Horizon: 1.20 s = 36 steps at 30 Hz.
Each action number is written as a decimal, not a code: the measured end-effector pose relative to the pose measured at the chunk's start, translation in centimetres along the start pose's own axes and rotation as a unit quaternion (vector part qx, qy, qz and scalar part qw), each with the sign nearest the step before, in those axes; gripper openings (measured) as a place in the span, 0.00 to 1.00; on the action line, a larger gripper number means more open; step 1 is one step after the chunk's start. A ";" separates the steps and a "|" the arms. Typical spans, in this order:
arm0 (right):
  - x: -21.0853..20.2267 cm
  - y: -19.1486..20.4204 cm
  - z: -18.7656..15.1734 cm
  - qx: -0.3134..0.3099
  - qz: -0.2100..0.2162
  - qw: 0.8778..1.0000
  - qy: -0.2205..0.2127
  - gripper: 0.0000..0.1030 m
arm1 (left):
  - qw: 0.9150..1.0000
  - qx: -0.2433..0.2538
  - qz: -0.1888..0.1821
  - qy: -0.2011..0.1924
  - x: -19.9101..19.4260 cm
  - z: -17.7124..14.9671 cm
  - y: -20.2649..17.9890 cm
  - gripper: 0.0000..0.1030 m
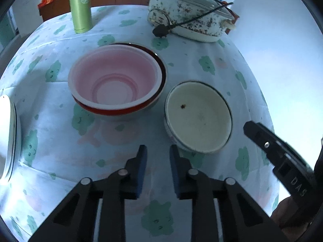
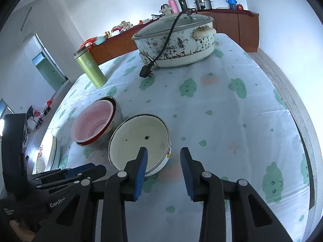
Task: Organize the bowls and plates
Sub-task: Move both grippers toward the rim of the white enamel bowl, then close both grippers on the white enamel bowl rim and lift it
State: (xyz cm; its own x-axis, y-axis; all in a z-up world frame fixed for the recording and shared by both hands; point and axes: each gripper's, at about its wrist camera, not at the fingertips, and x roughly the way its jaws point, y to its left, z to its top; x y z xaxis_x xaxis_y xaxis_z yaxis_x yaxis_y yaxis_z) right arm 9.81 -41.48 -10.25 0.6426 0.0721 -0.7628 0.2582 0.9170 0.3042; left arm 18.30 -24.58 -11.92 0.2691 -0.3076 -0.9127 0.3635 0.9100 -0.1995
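A pink bowl (image 1: 115, 80) sits nested in a red-rimmed bowl (image 1: 161, 68) at the table's middle. A cream enamel bowl (image 1: 198, 117) with a dark rim stands just right of them. A white plate (image 1: 8, 141) lies at the left edge. My left gripper (image 1: 157, 151) is open and empty, just short of the cream bowl's near-left side. In the right wrist view my right gripper (image 2: 163, 151) is open and empty, its left finger over the near rim of the cream bowl (image 2: 139, 139). The pink bowl (image 2: 92, 121) and the plate (image 2: 49, 151) lie to the left.
A green flask (image 1: 80, 6) and a stained white electric pot (image 1: 189, 18) with a black cord and plug (image 1: 161, 30) stand at the back of the flowered tablecloth (image 1: 60, 141). The table's right edge (image 2: 292, 104) is close. A wooden sideboard (image 2: 228, 24) lines the far wall.
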 end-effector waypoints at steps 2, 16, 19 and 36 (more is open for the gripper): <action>0.5 0.0 0.2 0.001 0.006 1.000 0.002 0.35 | 1.000 -0.014 -0.004 0.001 0.3 0.3 -0.1 0.13; 2.5 -0.8 1.4 0.007 0.007 1.000 0.009 0.20 | 0.999 -0.023 -0.031 -0.006 -0.5 0.8 -1.2 0.05; 2.9 -0.9 1.6 0.003 0.010 1.000 0.013 0.20 | 0.999 -0.028 -0.037 -0.002 -0.5 0.7 -1.5 0.05; 5.1 -0.7 1.0 -0.026 0.009 0.996 0.090 0.15 | 1.000 0.010 -0.014 0.006 0.3 0.9 -2.1 0.07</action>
State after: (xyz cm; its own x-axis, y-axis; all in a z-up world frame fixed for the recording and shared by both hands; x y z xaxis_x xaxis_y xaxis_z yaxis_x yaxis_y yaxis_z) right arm 13.59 -42.17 -13.76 0.5051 0.1536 -0.8493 0.2069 0.9338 0.2920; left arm 18.42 -26.80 -11.52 0.2475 -0.3295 -0.9111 0.3890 0.8951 -0.2181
